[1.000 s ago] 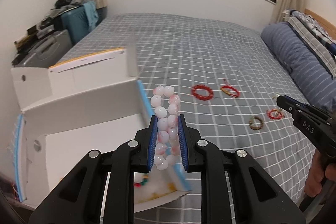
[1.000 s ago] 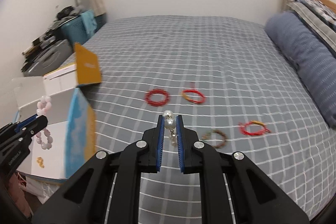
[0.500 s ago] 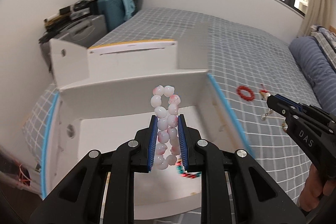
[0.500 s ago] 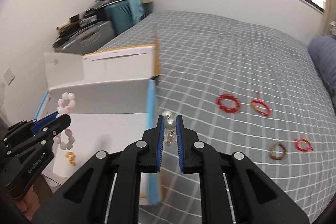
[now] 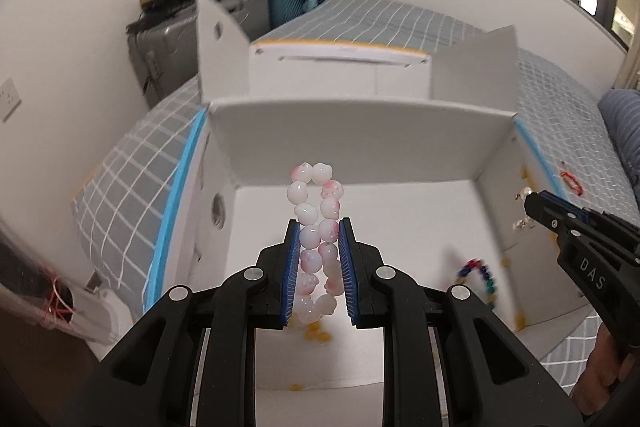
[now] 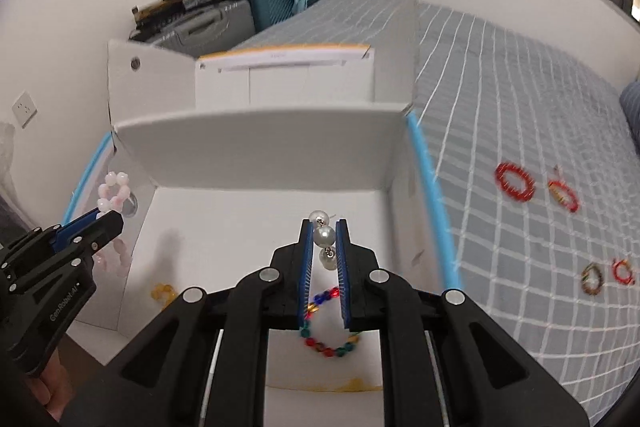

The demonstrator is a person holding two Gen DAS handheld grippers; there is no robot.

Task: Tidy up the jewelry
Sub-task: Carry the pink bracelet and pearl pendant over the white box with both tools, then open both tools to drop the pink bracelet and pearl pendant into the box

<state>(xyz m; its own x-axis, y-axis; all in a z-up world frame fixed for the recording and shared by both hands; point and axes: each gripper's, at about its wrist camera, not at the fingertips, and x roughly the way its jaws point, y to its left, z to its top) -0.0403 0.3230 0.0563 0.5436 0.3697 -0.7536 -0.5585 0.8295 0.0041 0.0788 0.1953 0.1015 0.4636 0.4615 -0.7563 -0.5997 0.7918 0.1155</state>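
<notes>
Here your left gripper (image 5: 319, 251) pinched the pink bracelet (image 5: 316, 243), your right gripper (image 6: 325, 247) the pearl earring (image 6: 325, 235), both over the box (image 6: 260, 135). Risk: the earring snagging on the pads.

My left gripper (image 5: 319, 259) fingers clamped, pointing 12 o'clock. My right gripper (image 6: 324, 255) fingers clamped too, level alongside at 3 o'clock.

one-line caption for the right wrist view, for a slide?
Right tongs pinch a pearl earring above the open white box; a multicolor bead bracelet lies inside.
</notes>
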